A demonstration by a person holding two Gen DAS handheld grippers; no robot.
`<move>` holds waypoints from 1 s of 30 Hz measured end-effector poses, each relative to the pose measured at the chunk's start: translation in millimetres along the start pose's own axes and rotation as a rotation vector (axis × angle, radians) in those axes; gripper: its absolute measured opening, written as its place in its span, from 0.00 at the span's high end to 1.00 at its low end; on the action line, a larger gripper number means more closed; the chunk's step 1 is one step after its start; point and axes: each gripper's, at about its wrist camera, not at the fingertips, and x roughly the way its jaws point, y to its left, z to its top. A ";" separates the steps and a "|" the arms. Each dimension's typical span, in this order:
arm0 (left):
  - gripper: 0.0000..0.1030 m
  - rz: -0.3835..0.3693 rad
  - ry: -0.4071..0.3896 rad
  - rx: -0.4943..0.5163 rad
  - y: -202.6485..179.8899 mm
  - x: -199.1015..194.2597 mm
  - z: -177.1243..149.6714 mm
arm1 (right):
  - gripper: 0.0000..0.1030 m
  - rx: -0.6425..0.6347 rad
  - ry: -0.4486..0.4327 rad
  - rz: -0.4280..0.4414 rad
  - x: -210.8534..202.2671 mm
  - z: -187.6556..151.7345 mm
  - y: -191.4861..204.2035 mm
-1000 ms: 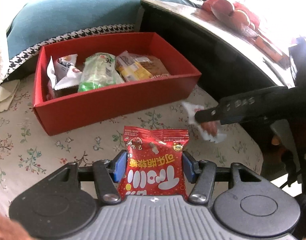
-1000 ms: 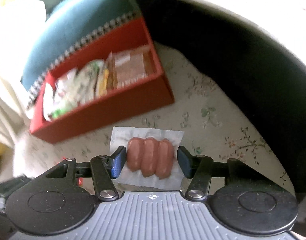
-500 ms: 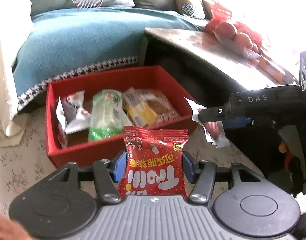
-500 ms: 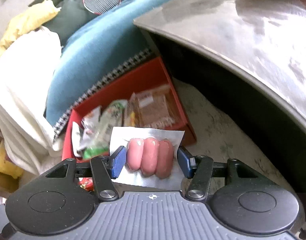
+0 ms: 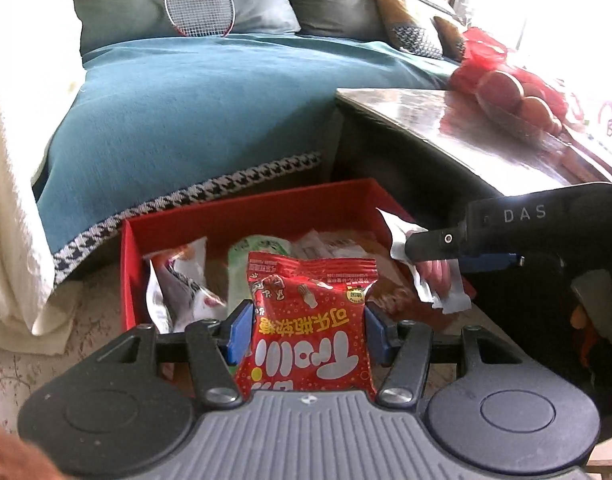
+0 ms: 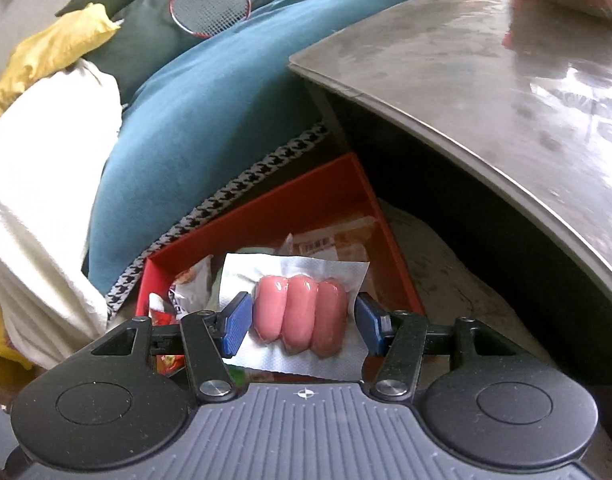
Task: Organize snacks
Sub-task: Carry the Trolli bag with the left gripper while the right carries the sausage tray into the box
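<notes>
Left gripper (image 5: 306, 334): squeezed the red bag (image 5: 310, 320); looked light, puffy, crinkly.
Right gripper (image 6: 302, 324): pinched the sausage pack (image 6: 300, 316); looked soft, slippery.
Box (image 5: 242, 212): waited below.

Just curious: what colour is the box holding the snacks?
Red box, clearest in the left wrist view.

Both grippers pitched downward over the red box (image 5: 266, 216) — left gripper (image 5: 307, 330) pads clamped on a red snack pkt (image 5: 310, 320); right gripper (image 6: 302, 322) at the box's right end, jaws pinching a sausage pack (image 6: 300, 314).
</notes>
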 end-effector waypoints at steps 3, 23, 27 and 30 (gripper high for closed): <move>0.51 0.013 -0.004 0.006 2.5 8.0 5.3 | 0.38 -0.008 0.003 -0.015 12.0 5.3 4.5; 0.47 0.095 0.009 -0.022 16.1 27.7 9.5 | 0.29 -0.097 -0.021 -0.134 15.0 -2.1 11.5; 0.46 0.097 -0.012 -0.046 16.4 5.8 4.2 | 0.27 -0.107 -0.031 -0.138 -3.2 -14.7 17.6; 0.45 0.109 -0.018 -0.062 14.5 -8.1 -3.6 | 0.24 -0.146 -0.031 -0.166 -18.6 -32.6 28.4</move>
